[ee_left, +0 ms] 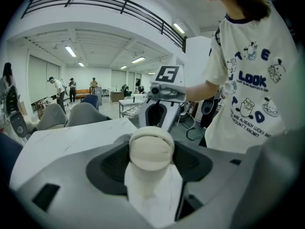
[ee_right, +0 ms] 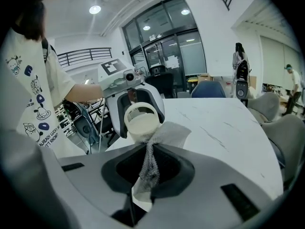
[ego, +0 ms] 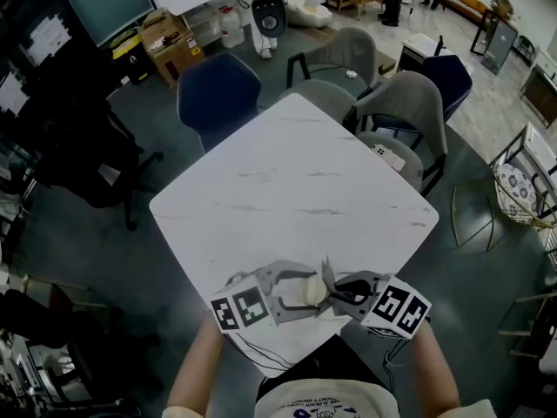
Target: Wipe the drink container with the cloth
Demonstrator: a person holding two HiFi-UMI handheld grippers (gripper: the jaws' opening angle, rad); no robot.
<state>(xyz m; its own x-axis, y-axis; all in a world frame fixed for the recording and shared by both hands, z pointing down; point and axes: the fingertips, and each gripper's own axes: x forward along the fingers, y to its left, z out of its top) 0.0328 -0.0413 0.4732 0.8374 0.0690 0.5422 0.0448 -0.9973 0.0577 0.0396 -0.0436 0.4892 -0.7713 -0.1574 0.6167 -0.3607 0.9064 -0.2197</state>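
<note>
**A:** Head view first. Where was the drink container?

**B:** At the 6 o'clock edge of the table (ego: 296, 181), close to the person. The left gripper (ego: 303, 291) had the cream drink container (ego: 312, 295) clamped. The right gripper (ego: 341, 289) met it from 3 o'clock, with the cloth (ego: 328, 271) poking up between them.

**A:** And the left gripper view?

**B:** The jaws were closed on the container's sides (ee_left: 151, 147), with its rounded end facing the camera. Pale material hung at its 6 o'clock, but I couldn't tell whether it was cloth or container.

**A:** The right gripper view?

**B:** The jaws were pinched together on a twisted strand of meshy cloth (ee_right: 150, 163). The cloth fanned out at 12 o'clock against the container's open rim (ee_right: 141, 118).

**A:** How would it handle?

**B:** I judged the container to be light, smooth and thin-walled, so it was likely to slip or squash. It wanted a moderate grip on the mid-body. The cloth was limp, so it was best held short, near the fan, to press rather than flop.
</note>
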